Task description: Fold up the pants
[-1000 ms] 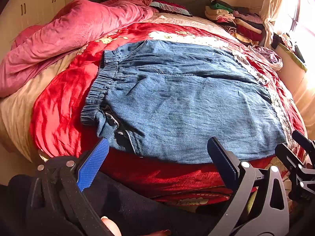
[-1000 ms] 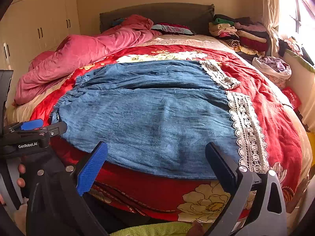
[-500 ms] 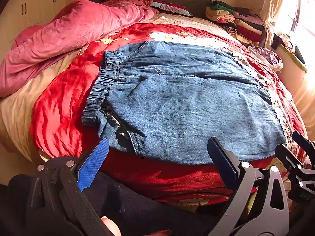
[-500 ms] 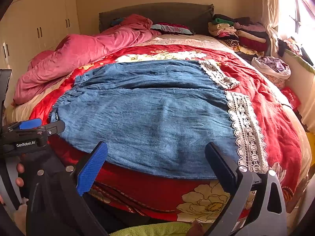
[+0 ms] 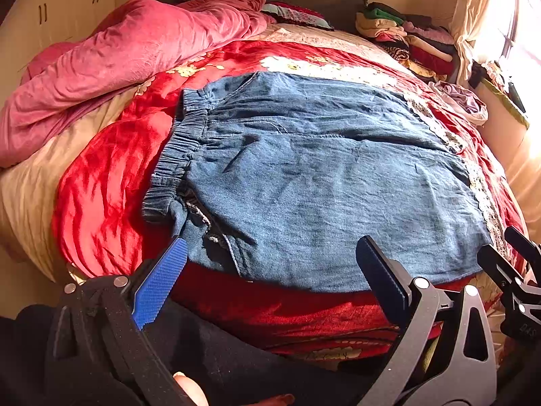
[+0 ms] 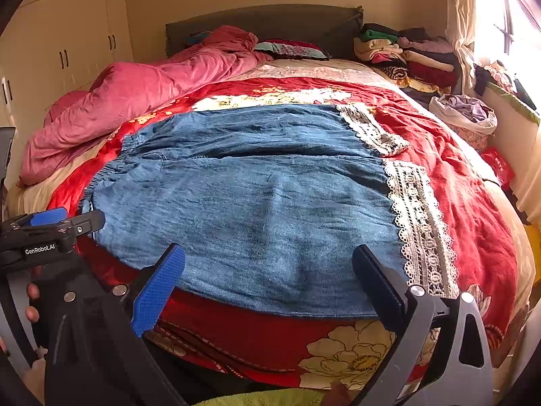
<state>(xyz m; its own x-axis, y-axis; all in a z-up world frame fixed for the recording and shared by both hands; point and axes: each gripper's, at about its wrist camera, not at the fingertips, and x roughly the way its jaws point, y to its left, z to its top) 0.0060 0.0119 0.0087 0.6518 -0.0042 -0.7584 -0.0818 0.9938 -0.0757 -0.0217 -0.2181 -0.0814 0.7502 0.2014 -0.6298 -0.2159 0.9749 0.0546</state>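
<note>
Blue denim pants (image 5: 321,182) lie spread flat across the red floral bedspread (image 5: 101,182), elastic waistband (image 5: 175,155) at the left, white lace-trimmed hems (image 6: 419,223) at the right. They also show in the right wrist view (image 6: 257,203). My left gripper (image 5: 270,260) is open and empty, hovering at the near edge by the waistband corner. My right gripper (image 6: 267,270) is open and empty, hovering over the near edge towards the hem end. Each gripper shows at the other view's edge: the right one (image 5: 517,270), the left one (image 6: 47,233).
A crumpled pink duvet (image 5: 118,57) lies along the bed's left side. A pile of folded clothes (image 6: 405,54) sits at the head, right. A bag of laundry (image 6: 466,115) rests at the right edge. Cupboards (image 6: 67,50) stand left, a bright window right.
Both grippers have drifted only very slightly; the pants lie as before and both grippers stay open.
</note>
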